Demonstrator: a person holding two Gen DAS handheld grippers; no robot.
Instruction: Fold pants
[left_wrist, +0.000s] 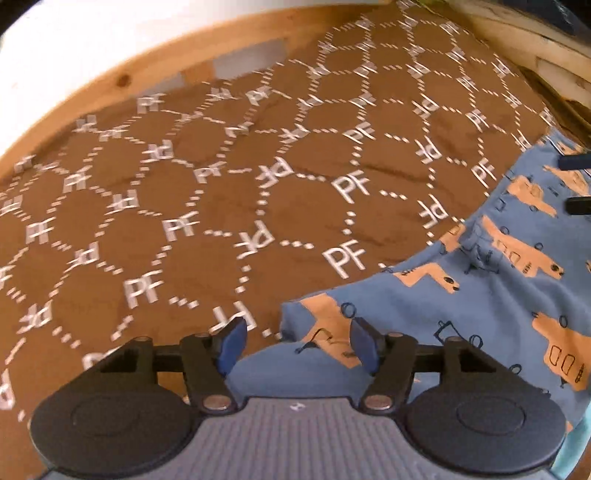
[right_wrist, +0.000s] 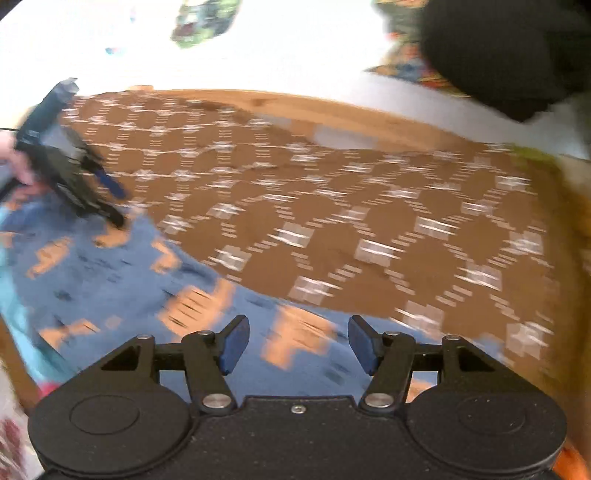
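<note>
Two hand-held grippers hang over one pair of pants (left_wrist: 491, 295), a blue garment printed with orange blocky shapes and small dark outline drawings, with a lighter turquoise edge showing at its border. It lies flat on a brown cloth (left_wrist: 221, 177) patterned with white dashed hexagons and "PF" letters, which covers a wooden-rimmed worktop (left_wrist: 110, 85).

Left hand-held gripper (left_wrist: 297, 341): its blue pads stand apart with nothing pinched between them. A corner of the pants lies just under and ahead of its right finger, and the rest of the garment spreads off to that gripper's right.

Right hand-held gripper (right_wrist: 298, 343): jaws parted too, empty. The pants lie beneath it and run away to its left, while the bare brown cloth fills the space ahead and to the right. In this blurred view the left hand-held gripper shows far to the left, above the pants' far edge, held by a hand (right_wrist: 20, 166).
</note>
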